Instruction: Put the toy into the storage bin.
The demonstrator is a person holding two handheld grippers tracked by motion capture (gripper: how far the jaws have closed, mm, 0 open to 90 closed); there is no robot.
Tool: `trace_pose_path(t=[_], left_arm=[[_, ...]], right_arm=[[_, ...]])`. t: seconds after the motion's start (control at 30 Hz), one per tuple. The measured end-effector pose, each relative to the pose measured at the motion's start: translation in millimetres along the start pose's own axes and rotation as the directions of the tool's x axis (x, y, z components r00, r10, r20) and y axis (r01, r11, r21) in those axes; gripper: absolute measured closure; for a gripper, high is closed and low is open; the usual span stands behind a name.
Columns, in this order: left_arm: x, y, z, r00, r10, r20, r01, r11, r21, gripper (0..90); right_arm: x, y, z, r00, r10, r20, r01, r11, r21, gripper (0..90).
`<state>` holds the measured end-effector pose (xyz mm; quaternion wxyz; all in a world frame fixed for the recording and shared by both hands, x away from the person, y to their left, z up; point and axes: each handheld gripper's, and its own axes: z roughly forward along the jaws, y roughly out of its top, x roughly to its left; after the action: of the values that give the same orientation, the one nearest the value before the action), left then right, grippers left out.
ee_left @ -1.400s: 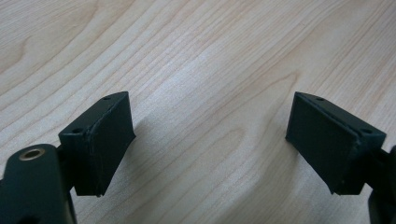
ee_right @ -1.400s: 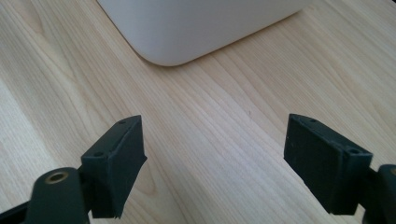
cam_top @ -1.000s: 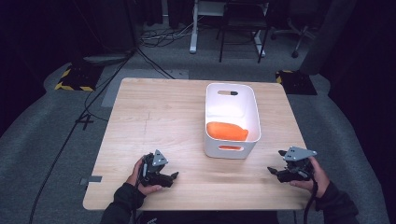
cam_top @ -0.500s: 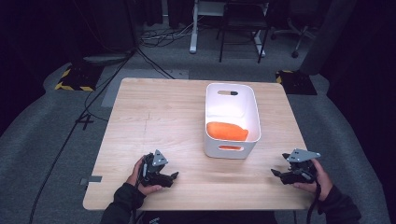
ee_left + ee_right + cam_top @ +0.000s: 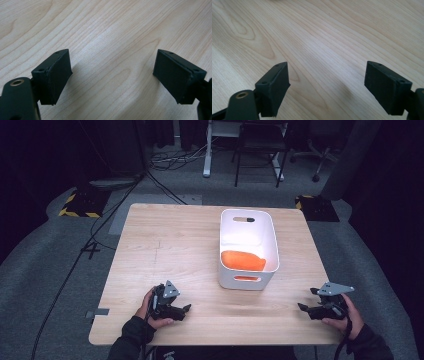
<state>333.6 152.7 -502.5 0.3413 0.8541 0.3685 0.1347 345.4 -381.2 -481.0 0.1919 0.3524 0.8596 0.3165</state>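
Note:
An orange object point(image 5: 243, 260) lies in the near end of a white bin point(image 5: 248, 222) on the right half of the wooden table point(image 5: 170, 245). Near the front left edge my left gripper point(image 5: 186, 309) rests low over the wood, held by a hand, jaws apart with nothing between them. In the left gripper view the left gripper point(image 5: 112, 75) stands over bare wood grain. By the front right corner my right gripper point(image 5: 303, 308) points left, also open and empty. The right gripper point(image 5: 327, 85) likewise frames bare tabletop in the right gripper view.
The bin has a handle slot point(image 5: 243, 219) at its far end. Beyond the table lie floor cables point(image 5: 165, 162), a desk frame point(image 5: 240, 150) and yellow-black striped blocks point(image 5: 80, 202). A strip of grey tape point(image 5: 98, 312) sits at the table's front left edge.
My right hand has drifted a little to the right and toward the near edge with its gripper. The left gripper, the bin and the orange object have stayed put.

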Motion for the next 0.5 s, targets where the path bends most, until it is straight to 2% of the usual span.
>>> trace_pose_path(t=[0.5], left_arm=[[-0.1, -0.1, 0.0, 1.0000, -0.001, -0.001, 0.001, 1.0000, 0.000, 15.2]], right_arm=[[-14.6, -22.7, -1.9, 0.9972, 0.074, 0.011, -0.074, 0.997, -0.006, 19.3]])
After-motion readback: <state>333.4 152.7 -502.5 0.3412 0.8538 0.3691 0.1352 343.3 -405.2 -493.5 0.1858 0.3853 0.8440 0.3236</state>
